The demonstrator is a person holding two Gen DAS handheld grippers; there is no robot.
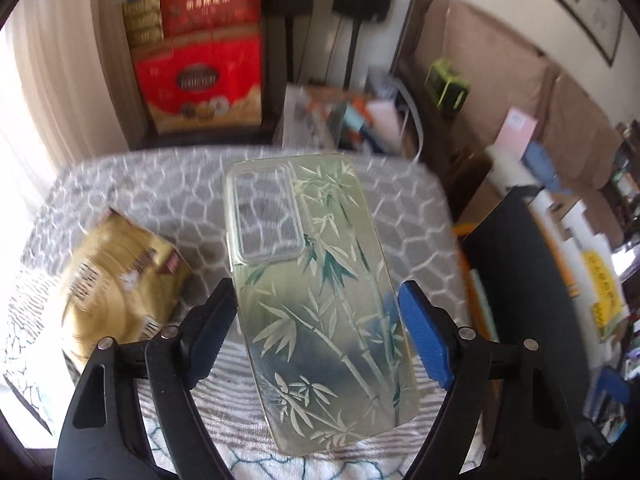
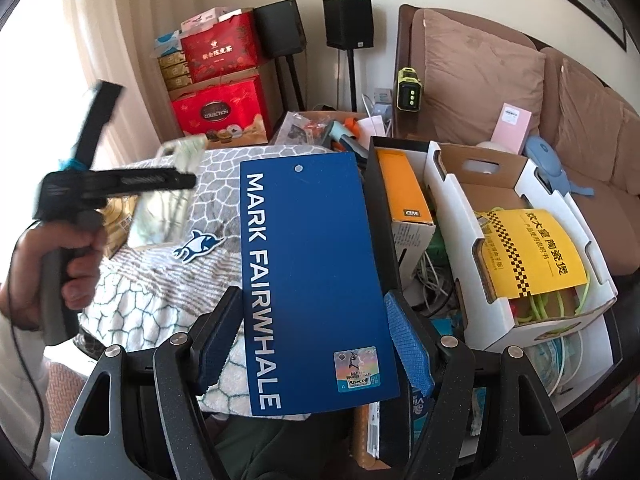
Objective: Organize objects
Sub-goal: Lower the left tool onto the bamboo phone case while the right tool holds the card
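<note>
A clear phone case point(image 1: 320, 240) printed with green bamboo is held between the pads of my left gripper point(image 1: 316, 296), which is shut on its long edges. It hangs above a grey and white patterned towel point(image 1: 400, 220). The right wrist view shows the same case point(image 2: 160, 216) lifted off the towel at the left, with a hand point(image 2: 60, 256) around the gripper handle. My right gripper point(image 2: 314, 304) is shut on a blue card tag point(image 2: 312, 240) lettered MARK FAIRWHALE, held flat over the towel's right edge.
A gold snack packet point(image 1: 120, 280) lies on the towel at the left, and a whale patch point(image 2: 198, 245) sits on it too. To the right stand a white cardboard box point(image 2: 452, 208) holding a yellow booklet point(image 2: 532, 252) and an orange box point(image 2: 404, 192). Red gift boxes point(image 2: 224, 112) and a sofa point(image 2: 480, 80) are behind.
</note>
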